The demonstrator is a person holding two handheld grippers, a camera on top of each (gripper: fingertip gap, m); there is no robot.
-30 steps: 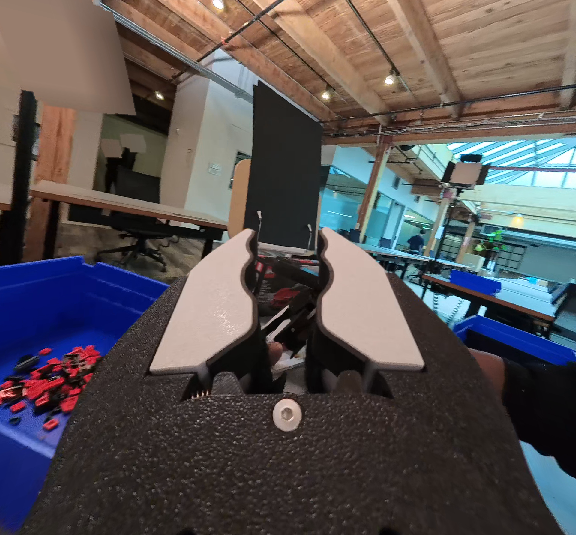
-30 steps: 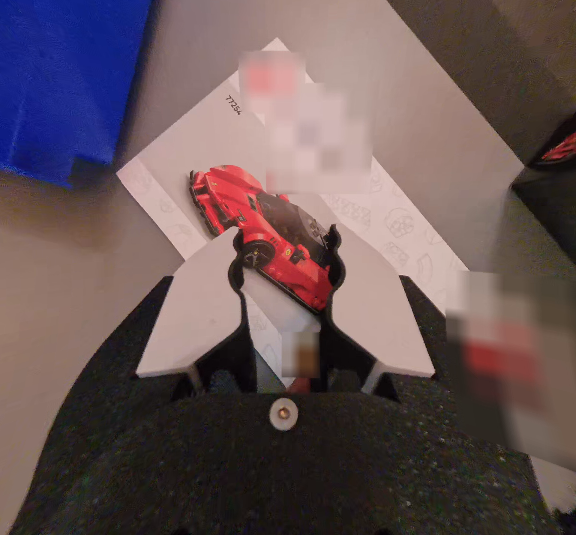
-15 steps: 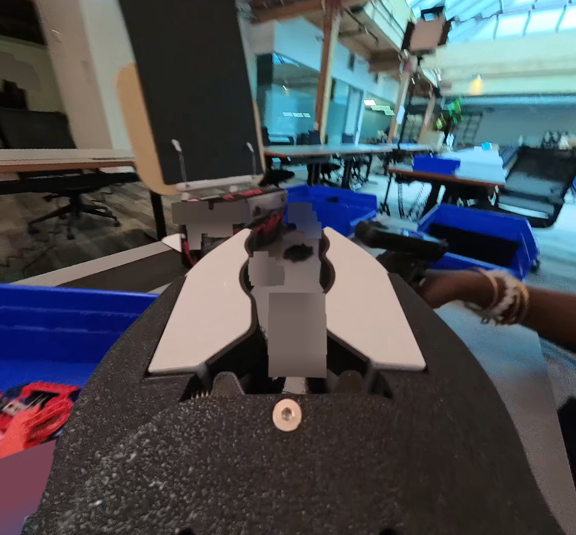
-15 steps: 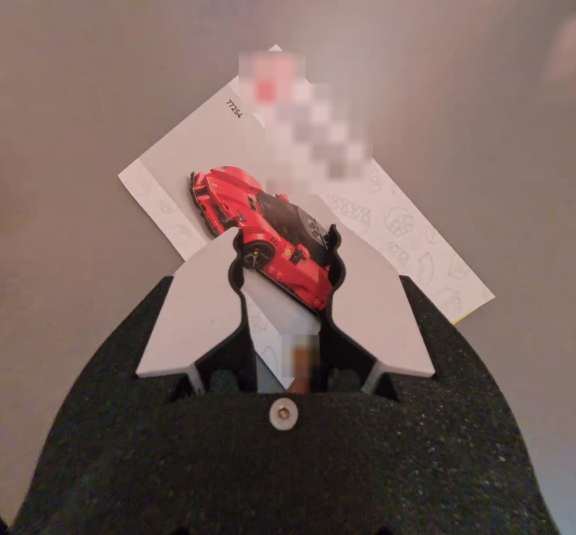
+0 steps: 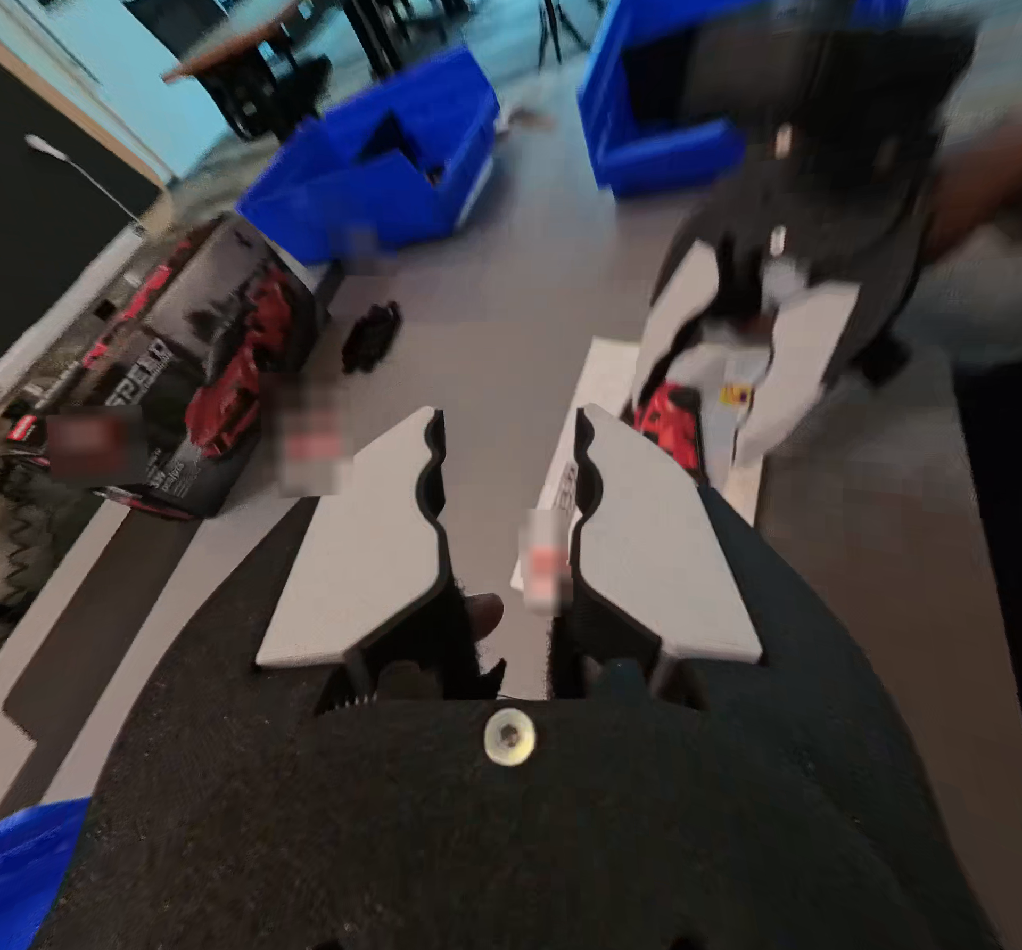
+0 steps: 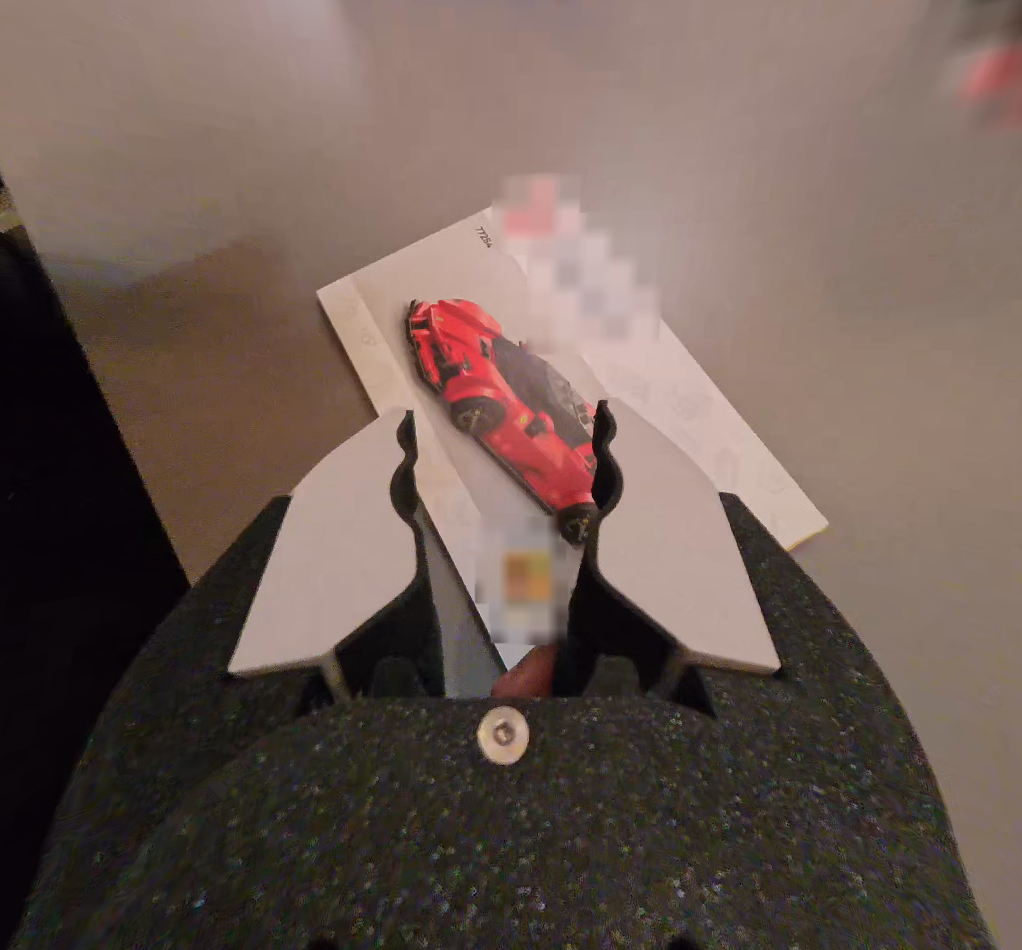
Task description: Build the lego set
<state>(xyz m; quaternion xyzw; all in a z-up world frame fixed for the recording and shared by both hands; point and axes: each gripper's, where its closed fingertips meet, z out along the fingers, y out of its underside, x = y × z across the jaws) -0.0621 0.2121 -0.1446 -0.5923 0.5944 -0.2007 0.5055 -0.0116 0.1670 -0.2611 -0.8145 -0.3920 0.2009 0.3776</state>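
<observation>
Right tool [image 6: 503,420] released over booklet [image 6: 719,425] edge; left tool [image 5: 509,420] released above bare table [image 5: 498,348].

The left wrist view is bright but smeared with blur. The right wrist view is dimmer, fuzzy along the top.

Left tongs [image 5: 509,447] gape over grey table [image 5: 486,370] (booklet [image 5: 608,370] just beside).

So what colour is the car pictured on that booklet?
Red, with a black top. The car on the booklet shows best in the right wrist view.
</observation>
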